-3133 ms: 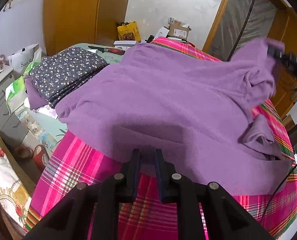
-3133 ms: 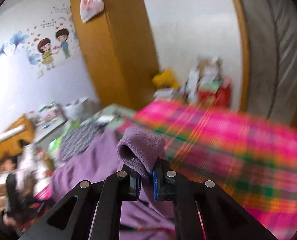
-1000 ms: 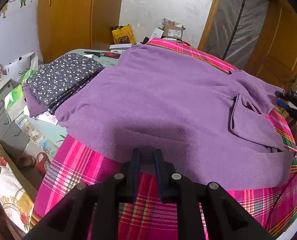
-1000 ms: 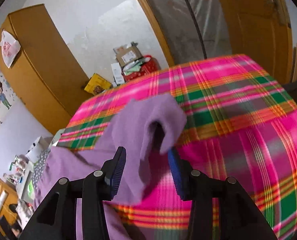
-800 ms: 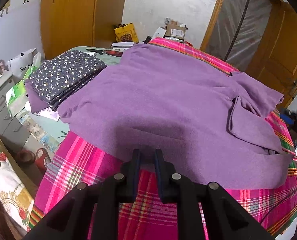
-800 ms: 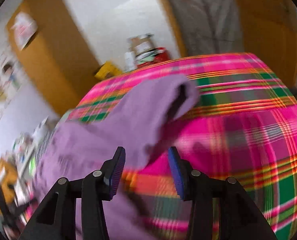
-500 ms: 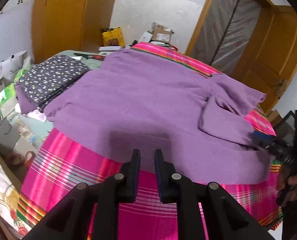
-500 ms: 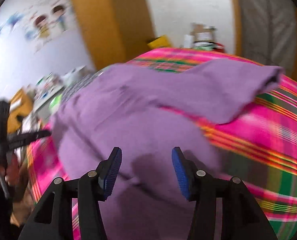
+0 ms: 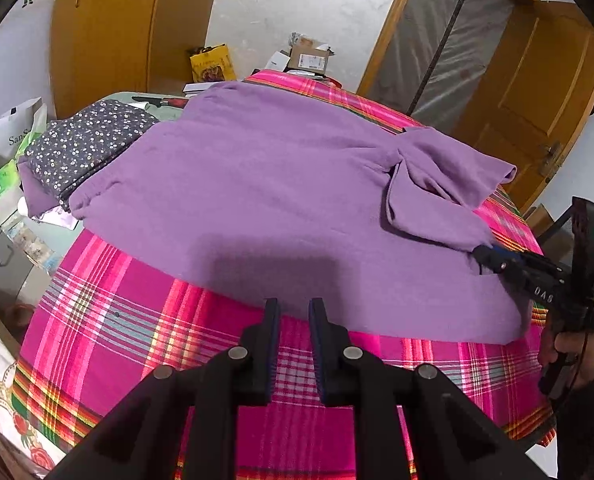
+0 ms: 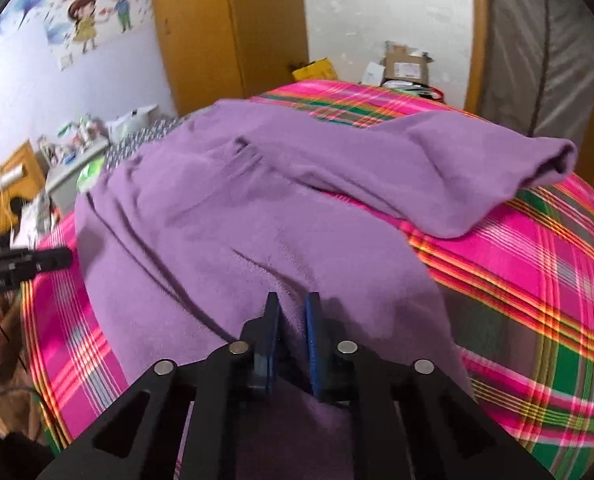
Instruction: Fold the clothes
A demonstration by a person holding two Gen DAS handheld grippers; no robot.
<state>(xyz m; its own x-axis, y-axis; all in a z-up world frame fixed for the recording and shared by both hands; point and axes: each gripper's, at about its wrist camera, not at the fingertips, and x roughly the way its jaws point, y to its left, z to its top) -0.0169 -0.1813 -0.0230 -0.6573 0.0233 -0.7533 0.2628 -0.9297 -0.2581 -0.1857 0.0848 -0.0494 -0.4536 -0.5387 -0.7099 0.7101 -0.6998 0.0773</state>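
A purple sweater [image 9: 265, 184] lies spread over the pink plaid bedspread [image 9: 137, 320], one sleeve [image 9: 449, 168] folded in at the right. My left gripper [image 9: 294, 320] hovers over the plaid just short of the sweater's near hem, its jaws a narrow gap apart with nothing between them. My right gripper [image 10: 293, 320] sits at the sweater's right side edge, jaws closing with purple fabric pinched between the blue pads. In the left wrist view, the right gripper [image 9: 483, 256] bites the edge below the sleeve. The sleeve cuff [image 10: 553, 164] rests on the bed.
A folded stack of dark floral cloth [image 9: 85, 144] lies at the bed's far left. Cardboard boxes [image 9: 309, 56] and a yellow bag [image 9: 211, 64] stand behind the bed. A wooden door [image 9: 537, 92] is at the right, and a hand [image 9: 569, 356] holds the right tool.
The right gripper let go of the sleeve, swung down to the sweater's side edge and closed on the fabric. The sleeve now lies on the bed. The left gripper drew back slightly from the hem.
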